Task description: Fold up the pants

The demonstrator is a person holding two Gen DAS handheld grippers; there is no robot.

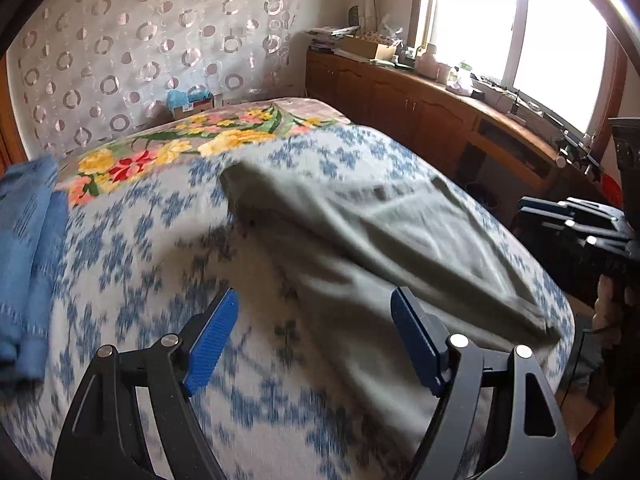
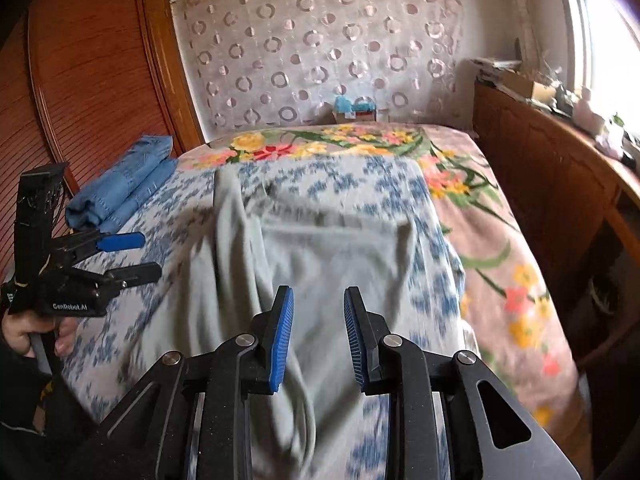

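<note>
Grey-green pants [image 1: 372, 232] lie rumpled on the blue-and-white patterned bed cover [image 1: 132, 248]; they also show in the right wrist view [image 2: 320, 256]. My left gripper [image 1: 316, 308] is open and empty, held above the bed near the pants' near end; it also shows from the side at the left of the right wrist view [image 2: 140, 254]. My right gripper [image 2: 319, 304] is open and empty, held above the pants; its body shows at the right edge of the left wrist view [image 1: 568, 220]. Both views are motion-blurred.
Folded blue jeans [image 2: 120, 188] lie at the bed's left edge, also in the left wrist view [image 1: 28, 248]. A floral blanket [image 2: 500, 248] covers the bed's far and right parts. A wooden cabinet [image 1: 400, 100] with clutter runs under the window. A wooden wardrobe [image 2: 88, 80] stands left.
</note>
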